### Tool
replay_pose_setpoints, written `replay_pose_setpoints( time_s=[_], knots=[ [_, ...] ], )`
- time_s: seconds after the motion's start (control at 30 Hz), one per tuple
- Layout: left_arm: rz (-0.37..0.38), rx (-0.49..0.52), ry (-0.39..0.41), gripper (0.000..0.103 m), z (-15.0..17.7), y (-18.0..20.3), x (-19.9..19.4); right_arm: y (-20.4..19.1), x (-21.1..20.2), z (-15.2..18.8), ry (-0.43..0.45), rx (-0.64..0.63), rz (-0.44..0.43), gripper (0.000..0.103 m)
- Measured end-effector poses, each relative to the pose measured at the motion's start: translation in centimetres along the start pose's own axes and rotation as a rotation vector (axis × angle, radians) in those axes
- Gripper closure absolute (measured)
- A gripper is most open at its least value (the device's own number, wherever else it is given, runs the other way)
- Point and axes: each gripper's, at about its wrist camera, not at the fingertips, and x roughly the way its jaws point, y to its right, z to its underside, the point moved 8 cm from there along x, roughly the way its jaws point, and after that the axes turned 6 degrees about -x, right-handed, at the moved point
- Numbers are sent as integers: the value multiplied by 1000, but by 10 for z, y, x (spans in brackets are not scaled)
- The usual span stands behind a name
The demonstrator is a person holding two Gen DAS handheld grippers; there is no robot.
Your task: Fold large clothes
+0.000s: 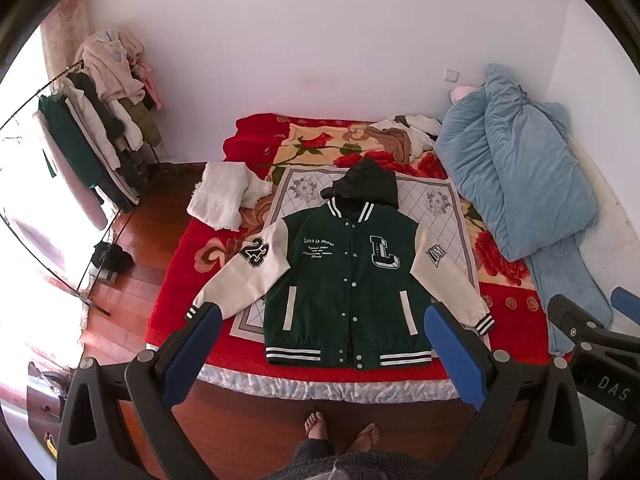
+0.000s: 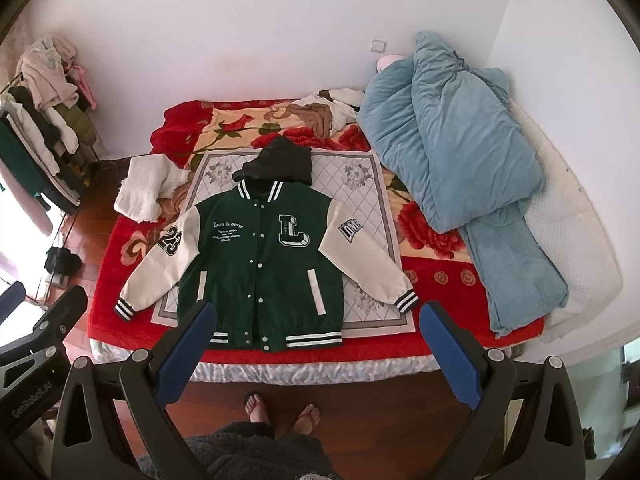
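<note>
A green varsity jacket (image 1: 344,276) with cream sleeves and a black hood (image 1: 366,182) lies flat, front up, on a bed; it also shows in the right wrist view (image 2: 260,256). Both sleeves are spread out to the sides. My left gripper (image 1: 324,320) is open and empty, held high above the jacket's hem. My right gripper (image 2: 318,316) is open and empty too, above the bed's front edge. The right gripper shows at the right edge of the left wrist view (image 1: 592,328).
The bed carries a red floral blanket (image 1: 180,292), a grey quilted mat (image 1: 440,208), a white towel (image 1: 220,196), a blue duvet (image 1: 516,176) and loose clothes (image 1: 400,136). A clothes rack (image 1: 92,128) stands left. My feet (image 1: 340,436) are on the wooden floor.
</note>
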Motion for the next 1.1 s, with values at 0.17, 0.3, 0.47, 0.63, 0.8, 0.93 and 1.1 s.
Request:
replay_pose_setpoints(
  time_s=[0.17,0.3,0.47,0.63,0.8,0.93,1.1],
  knots=[
    [2,1,2,0,-6,3,-3,0,-2,-2,1,2,-1,1],
    [10,2,2,0,-13,6,-3,0,-4,-5,-1,6,4,1],
    [-9,11,28,0,-30,8,17,4,4,-23,1,53,-10,1],
    [-61,71,54,0,-33,13,83,23,68,-24,-19,181,-42,1],
    [-98,144,22,0,-26,36,169,67,162,0,-108,350,-12,20],
    [-115,172,5,0,-15,72,231,113,250,43,-173,482,-8,30],
    [-166,187,-25,0,-4,126,316,180,373,119,-283,802,-124,24]
  ],
)
